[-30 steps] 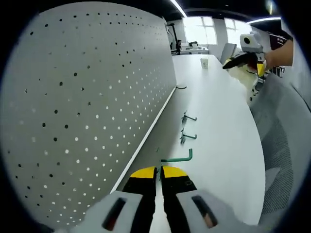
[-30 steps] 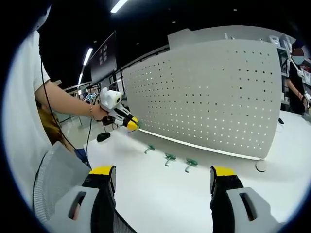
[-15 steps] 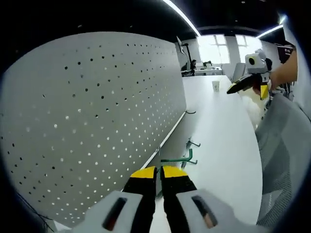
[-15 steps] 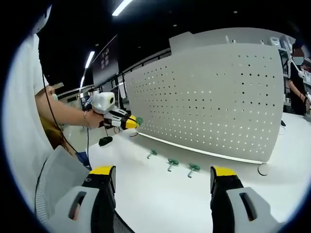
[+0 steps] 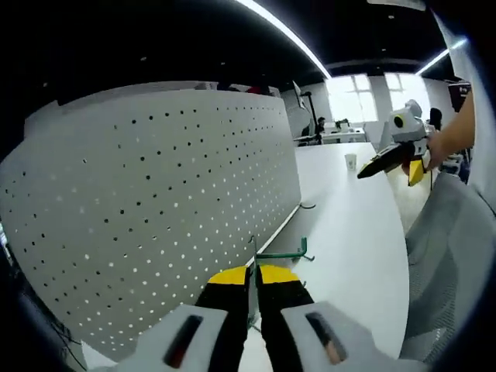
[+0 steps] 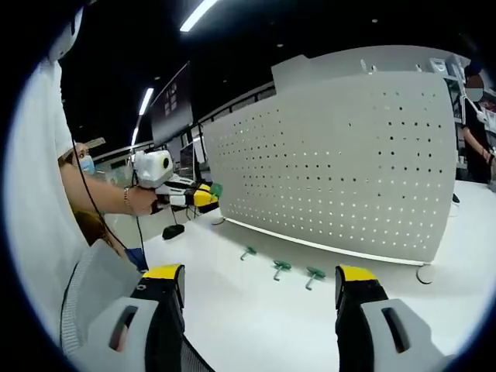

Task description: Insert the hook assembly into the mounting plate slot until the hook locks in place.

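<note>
Three hooks (image 6: 280, 268) lie near the pegboard (image 6: 341, 170) while the left gripper (image 5: 253, 277) clamps a fourth (image 5: 285, 253), the right gripper (image 6: 260, 283) agape.

paper cup (image 5: 351, 161) (far off), mesh chair (image 5: 442, 256)

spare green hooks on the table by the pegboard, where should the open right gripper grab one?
Probably the nearest green hook, by its thin shank, coming from above. It lies low on the white table, apart from the others and clear of the pegboard, so the right gripper could likely straddle it.
</note>
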